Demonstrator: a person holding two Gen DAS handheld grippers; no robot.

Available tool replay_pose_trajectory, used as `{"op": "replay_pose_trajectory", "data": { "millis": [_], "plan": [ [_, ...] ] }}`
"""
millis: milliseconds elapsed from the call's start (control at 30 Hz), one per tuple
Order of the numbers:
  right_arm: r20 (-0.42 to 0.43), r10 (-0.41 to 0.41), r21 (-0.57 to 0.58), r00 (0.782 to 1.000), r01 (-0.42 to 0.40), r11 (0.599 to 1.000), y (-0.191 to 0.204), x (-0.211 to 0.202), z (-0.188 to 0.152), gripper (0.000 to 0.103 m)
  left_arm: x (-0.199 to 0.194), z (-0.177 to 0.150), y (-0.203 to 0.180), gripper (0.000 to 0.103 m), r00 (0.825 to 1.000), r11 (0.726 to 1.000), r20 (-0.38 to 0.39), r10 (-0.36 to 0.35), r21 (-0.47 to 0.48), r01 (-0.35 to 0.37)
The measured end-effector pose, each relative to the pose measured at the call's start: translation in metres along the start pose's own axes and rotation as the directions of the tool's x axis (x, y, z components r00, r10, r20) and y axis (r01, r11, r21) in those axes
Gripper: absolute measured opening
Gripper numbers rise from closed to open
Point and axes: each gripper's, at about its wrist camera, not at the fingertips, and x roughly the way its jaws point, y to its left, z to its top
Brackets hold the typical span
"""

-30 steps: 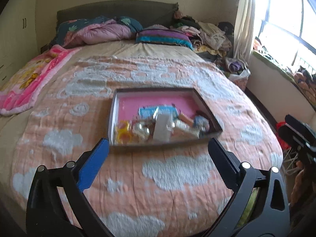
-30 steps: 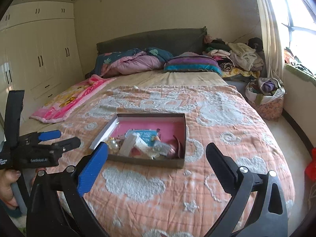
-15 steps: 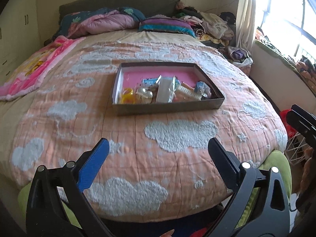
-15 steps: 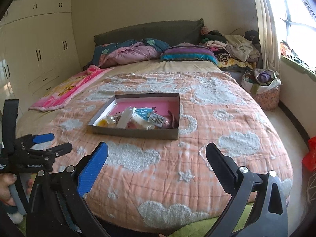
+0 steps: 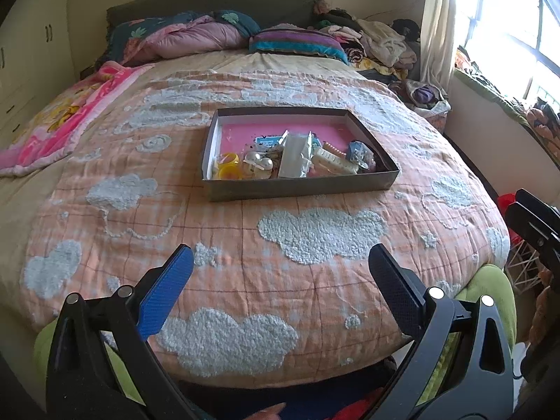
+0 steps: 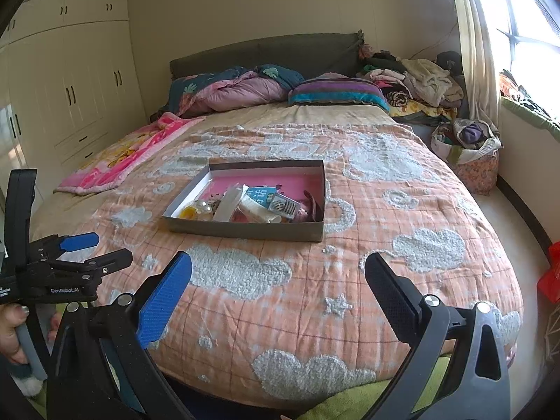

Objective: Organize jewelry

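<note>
A shallow grey cardboard box with a pink floor sits on the peach quilt with fluffy white clouds, near the middle of the bed and well back from its foot edge. Jumbled at the box's near side lie a yellow plastic ring, pearl-like beads, a silver foil packet and a blue card. The left tongs hover wide and empty over the foot edge; the right tongs likewise gape empty. A hand grips the left handle. Heaped clothes crowd the far right corner.
</note>
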Motion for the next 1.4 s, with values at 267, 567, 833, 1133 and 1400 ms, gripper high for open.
{"op": "replay_pose_trajectory", "data": {
  "millis": [267,567,833,1133,1400],
  "plan": [
    [0.007,-0.006,0.004,1.000,0.006,1.000,-0.001,-0.005,0.000,0.099,-0.006,0.001,-0.002,0.094,1.000,1.000,0.012,0.003,0.007,-0.003],
    [0.016,-0.015,0.005,1.000,0.015,1.000,0.000,-0.012,0.000,0.099,-0.010,0.002,-0.002,0.094,1.000,1.000,0.022,0.008,0.012,-0.008],
    [0.016,-0.016,0.002,1.000,0.016,1.000,0.001,-0.013,-0.001,0.099,-0.014,0.001,-0.003,0.094,0.999,1.000,0.031,0.005,0.009,-0.005],
    [0.009,-0.014,0.006,1.000,0.014,1.000,0.001,-0.013,-0.001,0.099,-0.014,0.002,-0.004,0.094,0.999,1.000,0.030,0.012,0.011,-0.012],
    [0.005,-0.012,0.004,1.000,0.012,1.000,0.003,-0.016,-0.003,0.099,-0.015,0.002,-0.003,0.094,1.000,1.000,0.026,0.011,0.015,-0.012]
  ]
}}
